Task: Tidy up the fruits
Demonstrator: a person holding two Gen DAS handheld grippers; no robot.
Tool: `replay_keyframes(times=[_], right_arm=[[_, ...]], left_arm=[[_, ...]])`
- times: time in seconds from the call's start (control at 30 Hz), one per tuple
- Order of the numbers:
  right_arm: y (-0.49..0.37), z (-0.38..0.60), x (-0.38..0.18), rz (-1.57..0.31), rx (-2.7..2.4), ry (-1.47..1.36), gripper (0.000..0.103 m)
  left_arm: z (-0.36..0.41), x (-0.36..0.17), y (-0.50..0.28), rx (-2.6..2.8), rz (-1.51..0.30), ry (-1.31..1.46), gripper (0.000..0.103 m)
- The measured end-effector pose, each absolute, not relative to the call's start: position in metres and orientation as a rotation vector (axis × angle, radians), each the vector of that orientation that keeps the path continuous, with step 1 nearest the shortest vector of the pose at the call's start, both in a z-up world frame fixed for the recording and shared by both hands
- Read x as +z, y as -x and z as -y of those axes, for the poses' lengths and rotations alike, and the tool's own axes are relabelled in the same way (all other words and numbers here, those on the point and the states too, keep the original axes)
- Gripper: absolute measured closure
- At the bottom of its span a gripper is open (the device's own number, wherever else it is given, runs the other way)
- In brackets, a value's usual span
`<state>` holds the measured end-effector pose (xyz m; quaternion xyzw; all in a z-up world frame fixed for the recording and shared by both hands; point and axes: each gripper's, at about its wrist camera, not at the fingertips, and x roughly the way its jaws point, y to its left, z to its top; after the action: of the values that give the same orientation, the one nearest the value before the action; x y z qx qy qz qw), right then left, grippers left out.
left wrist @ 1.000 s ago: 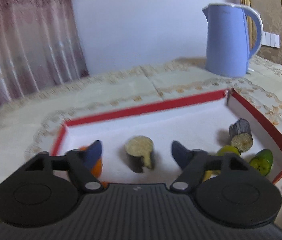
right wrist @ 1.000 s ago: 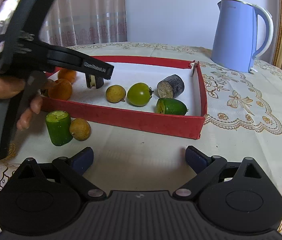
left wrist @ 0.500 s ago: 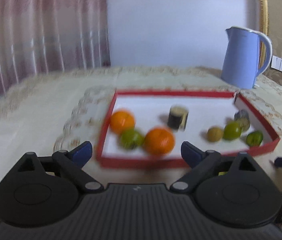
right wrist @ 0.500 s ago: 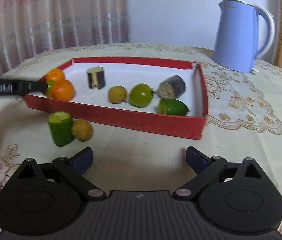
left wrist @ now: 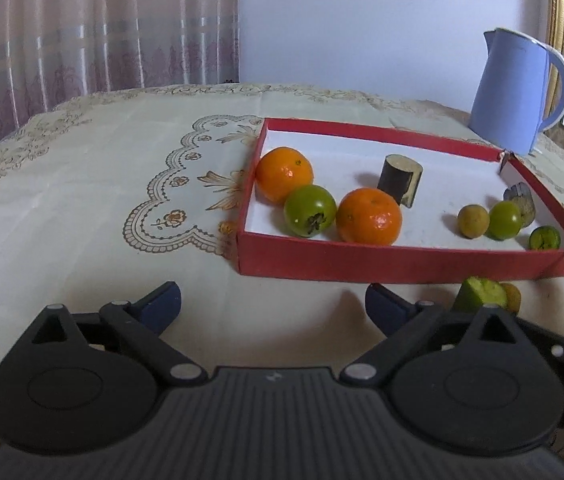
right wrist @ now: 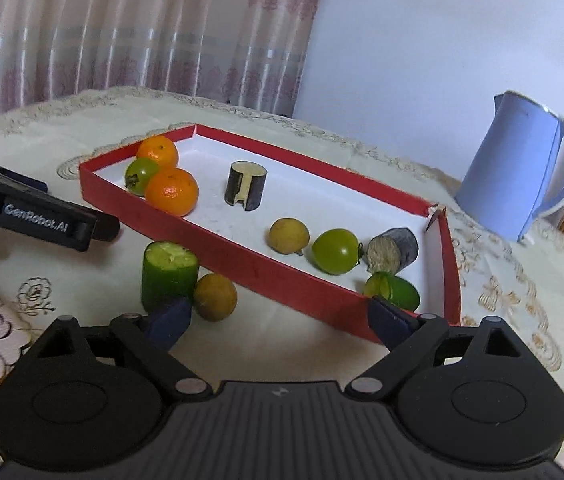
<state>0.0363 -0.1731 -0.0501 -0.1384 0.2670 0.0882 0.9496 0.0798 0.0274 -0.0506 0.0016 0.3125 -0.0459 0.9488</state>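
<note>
A red tray (right wrist: 242, 256) (left wrist: 402, 266) holds two oranges (right wrist: 171, 191), green tomatoes (right wrist: 336, 250), a brown round fruit (right wrist: 289, 236), two dark cut pieces (right wrist: 245, 185) and a green cut piece (right wrist: 394, 290). On the cloth in front of the tray stand a green cucumber chunk (right wrist: 168, 274) (left wrist: 482, 300) and a brown round fruit (right wrist: 215, 297). My right gripper (right wrist: 280, 318) is open and empty, just before these two. My left gripper (left wrist: 274, 302) is open and empty, before the tray's left end; it also shows in the right wrist view (right wrist: 42, 220).
A blue kettle (right wrist: 518, 168) (left wrist: 518, 92) stands behind the tray's right end. The table wears a cream embroidered cloth (left wrist: 102, 184). A pink curtain (right wrist: 122, 32) hangs behind, and a gold chair frame (left wrist: 558, 20) is at the far right.
My left gripper has pulled back out of the tray, leaving the dark cut piece standing in it. My right gripper has moved forward and left toward the cucumber chunk and brown fruit.
</note>
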Motion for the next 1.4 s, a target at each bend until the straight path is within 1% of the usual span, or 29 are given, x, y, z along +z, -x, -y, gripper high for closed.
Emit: replay_keyframes(times=[0.07,0.13,0.17,0.2,0.23,0.37,0.63,0.67,0.7,0.77,0.83,0.87,1.03,1.2,1.4], right_arm=[[-0.038,0.171,-0.051,-0.545,0.171,0.297,0.007],[-0.037,0.171,-0.051,-0.545,0.166,0.29,0.01],[-0.035,0.173,-0.049,-0.542,0.16,0.278,0.025],[-0.033,0.174,-0.047,-0.544,0.168,0.263,0.046],[-0.033,0.175,-0.046,-0.557,0.189,0.239,0.052],[-0.042,0.173,-0.049,-0.597,0.192,0.227,0.052],[-0.047,0.174,-0.052,-0.611,0.209,0.164,0.052],[-0.047,0.175,-0.052,-0.611,0.209,0.153,0.055],[-0.046,0.175,-0.053,-0.609,0.209,0.147,0.068],[-0.046,0.176,-0.053,-0.606,0.227,0.131,0.073],[-0.046,0.176,-0.053,-0.6,0.222,0.134,0.073],[-0.045,0.176,-0.052,-0.598,0.225,0.135,0.075],[-0.036,0.177,-0.048,-0.571,0.224,0.143,0.076],[-0.026,0.186,-0.03,-0.51,0.203,0.138,0.076],[-0.041,0.195,-0.011,-0.467,0.158,0.136,0.076]], left_arm=[[-0.026,-0.052,-0.081,-0.093,-0.646,-0.012,0.002],[-0.024,-0.052,-0.082,-0.092,-0.649,-0.02,0.002],[-0.024,-0.052,-0.082,-0.093,-0.65,-0.021,0.001],[-0.025,-0.053,-0.082,-0.096,-0.651,-0.019,0.0],[-0.025,-0.053,-0.083,-0.097,-0.654,-0.018,0.0],[-0.025,-0.053,-0.083,-0.098,-0.657,-0.016,0.0],[-0.025,-0.053,-0.083,-0.097,-0.658,-0.02,0.0],[-0.025,-0.053,-0.083,-0.096,-0.658,-0.022,0.0],[-0.024,-0.053,-0.084,-0.096,-0.658,-0.023,0.0],[-0.024,-0.053,-0.084,-0.094,-0.659,-0.028,0.0],[-0.023,-0.053,-0.084,-0.093,-0.66,-0.03,0.0],[-0.023,-0.053,-0.084,-0.093,-0.66,-0.031,0.0],[-0.022,-0.053,-0.084,-0.093,-0.66,-0.032,0.0],[-0.022,-0.054,-0.084,-0.093,-0.66,-0.032,0.0],[-0.022,-0.054,-0.084,-0.093,-0.66,-0.033,0.0]])
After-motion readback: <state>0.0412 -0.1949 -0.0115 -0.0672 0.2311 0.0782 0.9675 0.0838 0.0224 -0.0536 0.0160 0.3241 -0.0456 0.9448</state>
